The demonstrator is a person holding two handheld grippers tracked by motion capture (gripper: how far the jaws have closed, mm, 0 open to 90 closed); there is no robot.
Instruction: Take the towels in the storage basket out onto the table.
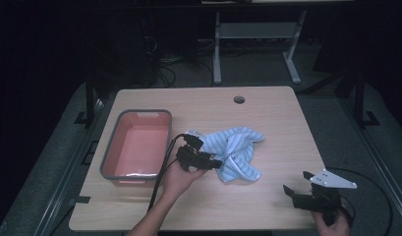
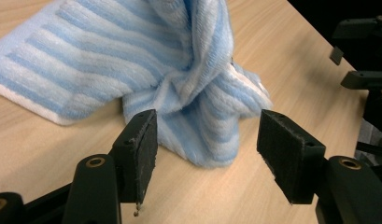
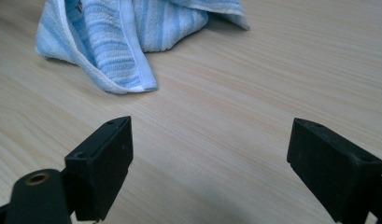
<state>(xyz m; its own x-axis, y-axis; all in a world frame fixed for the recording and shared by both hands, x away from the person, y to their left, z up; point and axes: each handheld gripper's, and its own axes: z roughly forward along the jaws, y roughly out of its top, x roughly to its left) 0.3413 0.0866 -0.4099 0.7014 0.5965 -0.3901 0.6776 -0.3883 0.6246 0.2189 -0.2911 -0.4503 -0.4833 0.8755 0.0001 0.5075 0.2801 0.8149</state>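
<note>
A crumpled light-blue striped towel (image 1: 238, 152) lies on the wooden table (image 1: 267, 118), just right of centre. My left gripper (image 1: 214, 162) is at the towel's left edge, open, its jaws spread on either side of a hanging fold of the towel (image 2: 198, 116) without gripping it. My right gripper (image 1: 298, 182) hovers open near the table's front right corner, well apart from the towel (image 3: 118, 42), with bare wood between its jaws. In the left gripper view the right gripper (image 2: 361, 56) shows at the far right.
A grey-rimmed pink tub (image 1: 134, 147) stands on the left part of the table, close to my left hand. A round cable hole (image 1: 239, 100) sits near the table's far edge. Table legs and cables lie on the dark floor beyond.
</note>
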